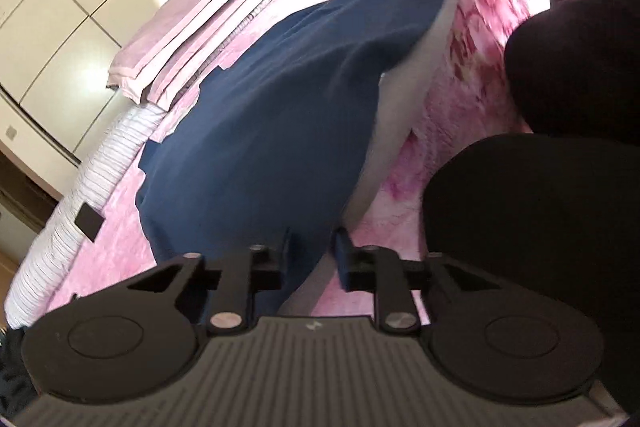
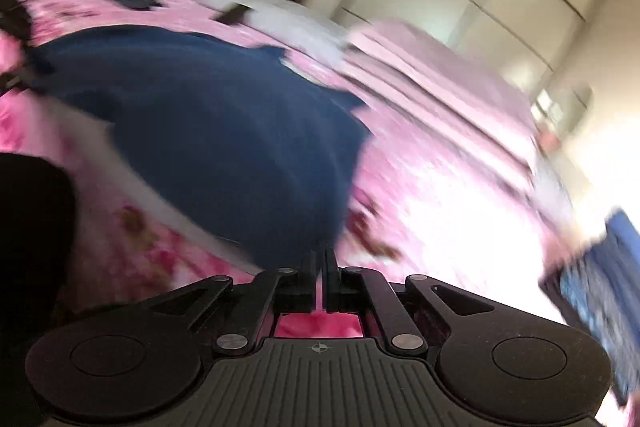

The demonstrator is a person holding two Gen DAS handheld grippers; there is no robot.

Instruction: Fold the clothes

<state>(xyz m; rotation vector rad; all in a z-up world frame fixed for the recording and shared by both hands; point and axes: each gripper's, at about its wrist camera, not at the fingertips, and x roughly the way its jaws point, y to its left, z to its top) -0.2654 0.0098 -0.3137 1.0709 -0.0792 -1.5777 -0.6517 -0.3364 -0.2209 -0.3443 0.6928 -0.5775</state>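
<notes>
Left wrist view showed one navy garment (image 1: 280, 99) spread across the pink floral bedspread (image 1: 472, 75), its near end lying between the fingers of the left gripper (image 1: 312, 259), whose jaws stood narrowly apart; whether the pads pressed the cloth could not be told. One stack of folded pink linen (image 1: 200, 39) lay beside the garment toward the bed's far edge. Right wrist view, blurred, showed the right gripper (image 2: 319, 267) clenched at the garment's near hem (image 2: 296, 247), though a pinch on the cloth could not be confirmed.
</notes>
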